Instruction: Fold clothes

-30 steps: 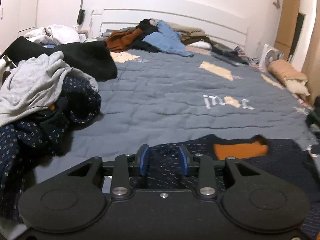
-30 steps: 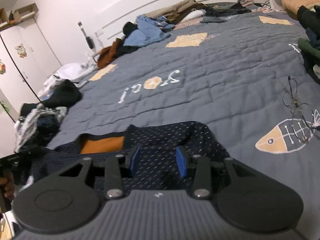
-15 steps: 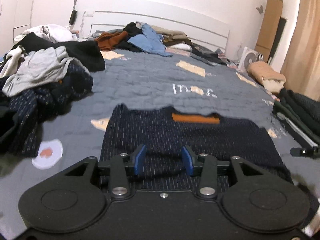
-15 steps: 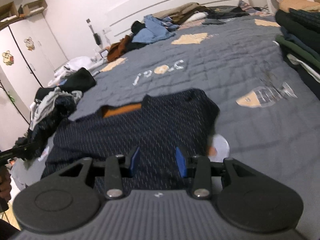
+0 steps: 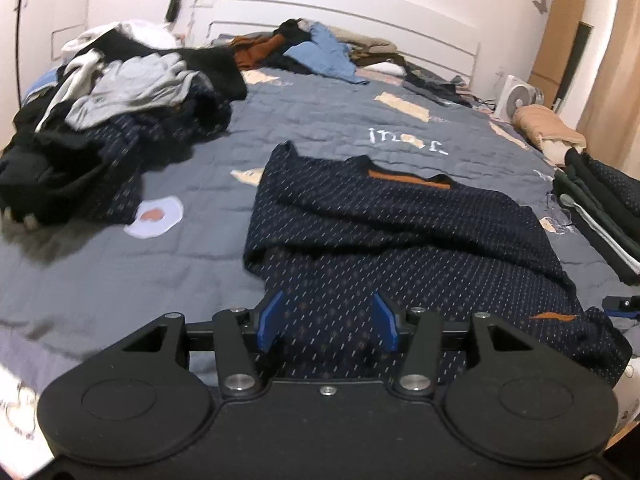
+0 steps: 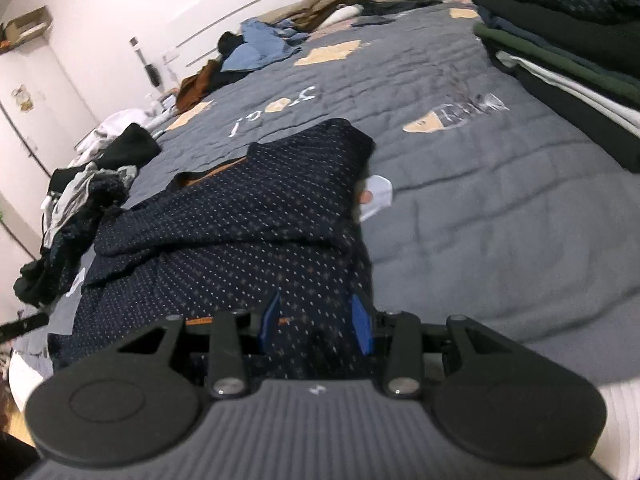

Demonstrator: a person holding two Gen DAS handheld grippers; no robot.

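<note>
The navy dotted sweater (image 5: 400, 232) lies spread on the grey quilt (image 5: 120, 272) straight ahead of both grippers, its near hem running between their blue pads. The left gripper (image 5: 328, 320) has its jaws opening, pads clear of the cloth. The right gripper (image 6: 316, 322) stands partly open over the hem; whether it pinches the fabric I cannot tell.
</note>
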